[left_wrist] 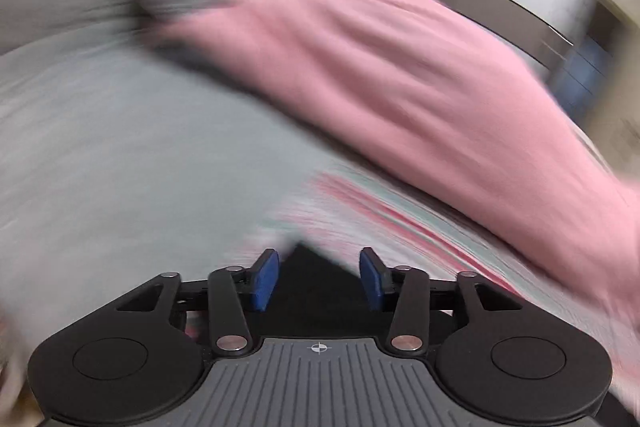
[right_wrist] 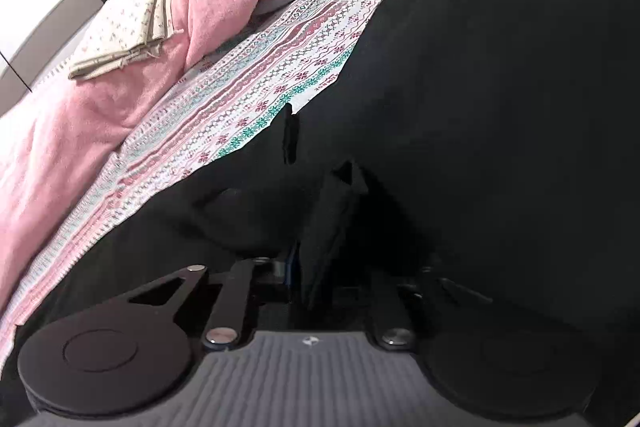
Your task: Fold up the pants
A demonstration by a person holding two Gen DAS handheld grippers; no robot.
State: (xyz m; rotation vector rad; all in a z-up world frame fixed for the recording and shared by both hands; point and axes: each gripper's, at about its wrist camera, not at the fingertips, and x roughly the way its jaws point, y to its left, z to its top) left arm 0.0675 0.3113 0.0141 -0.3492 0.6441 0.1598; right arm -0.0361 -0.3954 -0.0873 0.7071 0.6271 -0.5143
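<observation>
Draping over the right gripper (right_wrist: 332,267), black fabric pants (right_wrist: 500,147) on patterned pink-and-teal bedsheet (right_wrist: 256,67); fingers closed on a fold of the cloth. Spread wide with nothing between blue fingers (left_wrist: 264,281), left gripper (left_wrist: 320,279) over the sheet, view blurred. Lying beside, fluffy pink blanket (right_wrist: 80,131) bearing a folded floral cloth (right_wrist: 124,27).

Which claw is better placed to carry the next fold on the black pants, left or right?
Right, probably. The right claw is buried in the black pants, seemingly shut on a fold. The left claw is open and empty, with only a dark fabric corner ahead of it, and its view is motion-blurred.
</observation>
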